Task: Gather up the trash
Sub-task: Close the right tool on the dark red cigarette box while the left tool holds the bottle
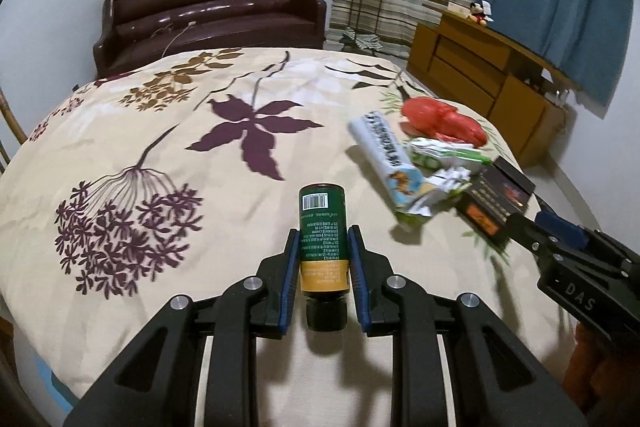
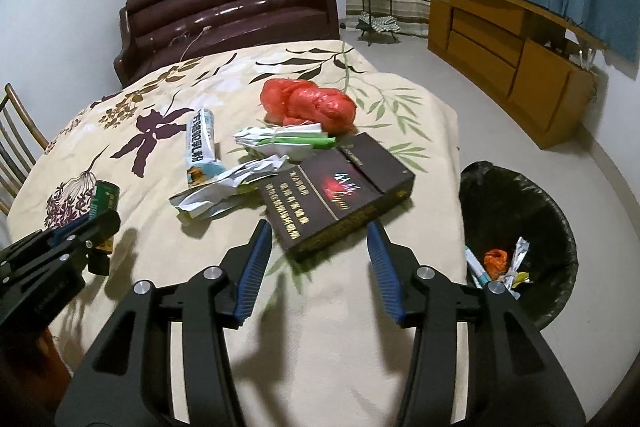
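Left wrist view showed the left gripper (image 1: 323, 259) clamped on a green bottle (image 1: 322, 239) at lower centre; the right gripper (image 2: 320, 259) stood open just below the dark box (image 2: 336, 191).

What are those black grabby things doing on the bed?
A person is picking up trash with two grippers. The left gripper has its jaws shut on a green bottle. The right gripper is open, its jaws empty near a dark box. More litter lies on the bedspread, and a bin waits beside the bed.
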Demonstrator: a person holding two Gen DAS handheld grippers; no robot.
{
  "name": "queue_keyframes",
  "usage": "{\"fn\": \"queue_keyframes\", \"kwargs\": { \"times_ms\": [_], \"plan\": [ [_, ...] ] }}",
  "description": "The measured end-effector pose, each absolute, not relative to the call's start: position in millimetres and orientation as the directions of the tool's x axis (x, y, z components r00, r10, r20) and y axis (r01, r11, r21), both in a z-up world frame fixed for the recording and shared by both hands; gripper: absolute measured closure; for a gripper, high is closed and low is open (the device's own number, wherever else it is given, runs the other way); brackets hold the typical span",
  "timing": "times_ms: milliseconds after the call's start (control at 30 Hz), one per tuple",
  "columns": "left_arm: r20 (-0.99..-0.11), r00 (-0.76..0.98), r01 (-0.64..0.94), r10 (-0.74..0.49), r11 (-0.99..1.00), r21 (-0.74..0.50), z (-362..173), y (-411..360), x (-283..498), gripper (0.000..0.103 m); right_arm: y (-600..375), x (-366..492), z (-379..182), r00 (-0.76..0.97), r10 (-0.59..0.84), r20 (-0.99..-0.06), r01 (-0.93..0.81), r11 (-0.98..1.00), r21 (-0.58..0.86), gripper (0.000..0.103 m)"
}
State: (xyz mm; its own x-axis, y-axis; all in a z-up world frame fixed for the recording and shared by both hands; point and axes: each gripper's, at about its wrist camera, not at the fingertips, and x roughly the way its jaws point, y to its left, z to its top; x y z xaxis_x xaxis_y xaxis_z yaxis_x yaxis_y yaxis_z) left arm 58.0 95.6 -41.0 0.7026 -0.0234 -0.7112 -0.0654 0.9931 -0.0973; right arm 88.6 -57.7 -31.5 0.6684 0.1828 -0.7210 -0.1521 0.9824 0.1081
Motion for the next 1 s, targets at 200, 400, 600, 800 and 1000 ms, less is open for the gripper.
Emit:
{"fn": "queue_keyframes", "kwargs": {
  "times_ms": [200, 400, 600, 800, 1000],
  "plan": [
    [-0.707, 0.707, -0.087, -0.021, 0.989, -0.116, -41.3, 113.3, 57.2, 0.078, -49.1, 96.3, -32.6, 0.654, 0.181, -0.734, -0.134, 0.983, 0.122, 0.047],
    [-0.709, 0.705, -0.101, -0.021, 0.986, -0.13, -44.1, 127.2, 57.4, 0.078, -42.1, 101.8, -36.9, 0.645, 0.166, -0.746, -0.12, 0.986, 0.116, 0.044],
    [-0.709, 0.705, -0.109, -0.021, 0.984, -0.138, -45.2, 134.9, 58.9, 0.078, -44.8, 110.1, -42.2, 0.629, 0.183, -0.755, -0.102, 0.983, 0.154, 0.041],
    [-0.712, 0.702, -0.112, -0.021, 0.984, -0.14, -46.4, 135.1, 60.7, 0.078, -49.0, 120.5, -43.3, 0.625, 0.202, -0.754, -0.092, 0.978, 0.186, 0.039],
    [-0.721, 0.693, -0.116, -0.023, 0.983, -0.143, -50.1, 136.5, 64.9, 0.078, -55.6, 132.6, -42.3, 0.63, 0.201, -0.75, -0.059, 0.976, 0.211, 0.034]
  ]
}}
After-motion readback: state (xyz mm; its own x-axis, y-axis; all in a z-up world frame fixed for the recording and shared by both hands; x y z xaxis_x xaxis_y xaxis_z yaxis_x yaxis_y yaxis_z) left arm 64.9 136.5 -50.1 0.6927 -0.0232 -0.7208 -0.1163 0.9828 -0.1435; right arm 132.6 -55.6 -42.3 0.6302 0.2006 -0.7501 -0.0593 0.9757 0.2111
